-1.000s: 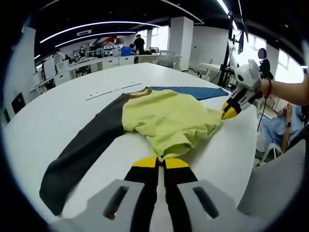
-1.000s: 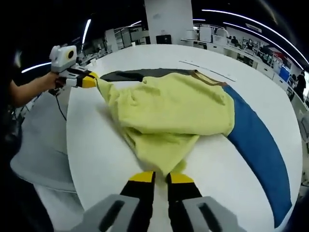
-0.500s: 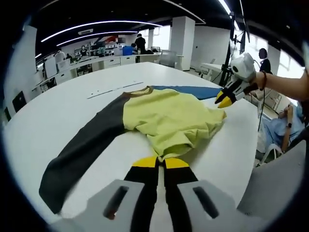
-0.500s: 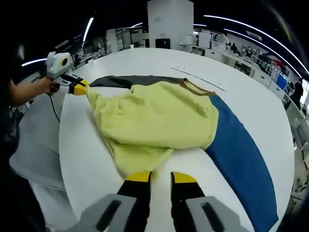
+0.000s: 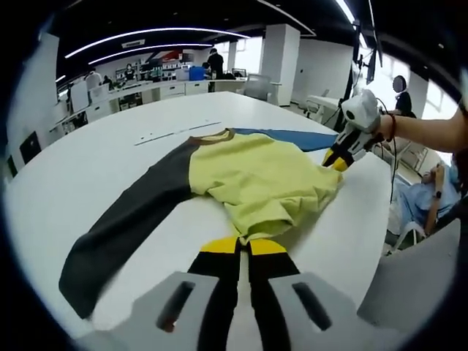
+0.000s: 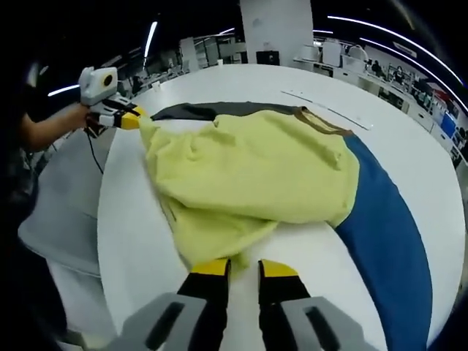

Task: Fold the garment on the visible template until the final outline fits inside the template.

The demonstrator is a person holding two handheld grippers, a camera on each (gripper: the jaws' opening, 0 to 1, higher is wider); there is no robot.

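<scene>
**Two grippers at a shirt's hem**

A yellow shirt (image 5: 256, 179) lies crumpled on a white table (image 5: 88, 175). The left gripper (image 5: 243, 243) pinches the shirt's near edge. The right gripper (image 6: 243, 267), jaws parted, touches its hem.

yellow garment (image 5: 256, 179), grey and blue sleeves

A big white table (image 5: 66, 183) spreads out ahead of the claw. Far past it are desks (image 5: 157, 91) with people (image 5: 93, 79) standing by them. A thick white pillar (image 5: 276, 55) stands behind. Long bright lights (image 5: 146, 33) run across the dark ceiling.
</scene>
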